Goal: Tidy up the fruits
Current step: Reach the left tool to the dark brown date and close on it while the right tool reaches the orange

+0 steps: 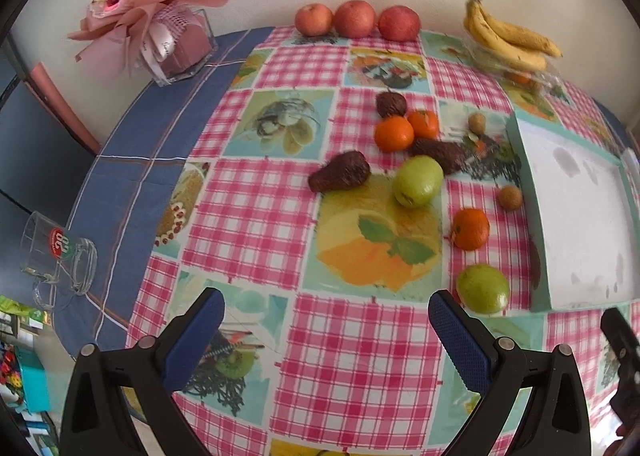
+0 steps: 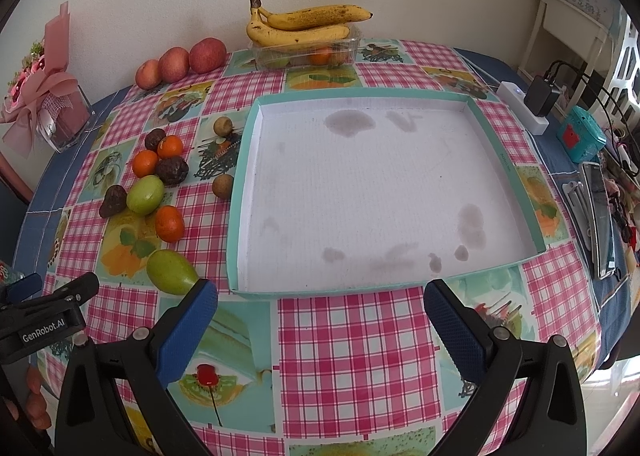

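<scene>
While both pairs of tongs hover spread wide and empty over the counter [image 2: 352, 340], the fruit lies loose on its glossy checked cloth: three red apples [image 2: 180, 62] in a row against the wall, three small oranges [image 2: 169, 223], two smooth green pear-like fruits [image 2: 145, 195], three dark, scaly, pointed fruits [image 2: 171, 170] and two little round brown ones [image 2: 222, 186]. Two speckled yellow bananas [image 2: 304, 26] rest on top of a clear plastic punnet [image 2: 306, 54] at the back, with more fruit dimly visible inside it. The left tongs [image 1: 326, 336] are held near the front edge, the loose cluster ahead of them and slightly to their right; the nearer green fruit [image 1: 483, 288] sits just beyond the right-hand finger, and the nearest orange [image 1: 471, 229] a little farther on. The right tongs [image 2: 320, 324] face a shallow square tray [image 2: 240, 192] with a teal rim and a white, ribbed, stained floor, its near wall just ahead of the blue textured pads [image 2: 188, 332]; the fruit cluster lies off to their left, beside the tray's left wall, one green fruit [image 2: 172, 271] close to the left pad. A pink paper bouquet [image 1: 152, 16] in a clear box and a glass mug [image 1: 56, 260] lying on its side occupy the blue cloth at the far left.
</scene>
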`<state>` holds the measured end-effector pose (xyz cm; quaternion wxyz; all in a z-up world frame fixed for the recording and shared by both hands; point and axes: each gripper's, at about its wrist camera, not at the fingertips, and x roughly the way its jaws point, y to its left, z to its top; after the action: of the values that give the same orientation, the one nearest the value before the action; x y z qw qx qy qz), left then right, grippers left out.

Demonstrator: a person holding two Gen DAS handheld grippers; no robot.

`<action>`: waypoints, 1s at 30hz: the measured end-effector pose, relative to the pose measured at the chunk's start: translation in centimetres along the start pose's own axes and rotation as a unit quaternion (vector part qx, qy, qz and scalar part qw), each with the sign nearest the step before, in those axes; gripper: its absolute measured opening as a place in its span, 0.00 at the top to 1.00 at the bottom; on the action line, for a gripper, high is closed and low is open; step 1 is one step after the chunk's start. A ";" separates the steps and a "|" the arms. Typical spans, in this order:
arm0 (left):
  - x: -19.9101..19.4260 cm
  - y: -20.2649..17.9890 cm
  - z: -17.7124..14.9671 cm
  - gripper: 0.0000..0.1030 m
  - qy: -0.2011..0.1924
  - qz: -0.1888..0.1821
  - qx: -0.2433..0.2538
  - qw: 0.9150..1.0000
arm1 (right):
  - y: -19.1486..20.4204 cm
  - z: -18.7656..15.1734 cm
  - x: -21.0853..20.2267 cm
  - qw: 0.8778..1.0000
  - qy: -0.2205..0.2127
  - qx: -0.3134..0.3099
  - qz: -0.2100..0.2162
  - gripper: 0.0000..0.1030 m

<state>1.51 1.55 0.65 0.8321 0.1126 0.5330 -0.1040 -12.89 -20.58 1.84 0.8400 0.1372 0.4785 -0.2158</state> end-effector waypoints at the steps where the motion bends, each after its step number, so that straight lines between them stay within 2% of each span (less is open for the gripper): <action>1: -0.1 0.4 0.3 0.00 -0.002 -0.004 -0.006 1.000 | 0.2 0.0 -0.1 1.000 -0.001 -0.004 -0.001 0.00; 9: -0.5 3.5 3.4 0.00 -0.013 -0.031 -0.025 0.999 | 2.4 1.3 -1.1 0.999 -0.017 -0.032 0.018 0.00; 12: -0.7 4.6 4.6 0.00 -0.030 -0.039 -0.031 0.998 | 3.5 2.1 -1.1 0.999 -0.014 -0.034 0.031 0.00; 14: -1.2 5.6 5.5 0.00 -0.053 -0.059 -0.050 0.996 | 4.4 2.7 -1.0 0.998 -0.012 -0.037 0.040 0.00; 17: -1.4 6.5 6.7 0.00 -0.065 -0.076 -0.053 0.994 | 5.8 3.3 -0.9 0.997 -0.009 -0.042 0.057 0.00; 21: -1.4 6.8 7.9 0.00 -0.086 -0.086 -0.034 0.992 | 7.3 4.0 -0.5 0.996 -0.011 -0.043 0.077 0.00; 26: 0.1 6.0 8.6 0.00 -0.063 -0.089 0.014 0.994 | 8.3 5.1 -0.1 0.995 -0.026 -0.042 0.090 0.00; 30: 1.8 5.2 8.9 0.00 -0.054 -0.065 0.047 0.995 | 9.0 5.9 0.6 0.993 -0.023 -0.047 0.105 0.00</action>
<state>11.45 3.72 3.05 0.8451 0.1107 0.4876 -0.1891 -3.78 -15.49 4.48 0.8741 0.1422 0.4520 -0.1068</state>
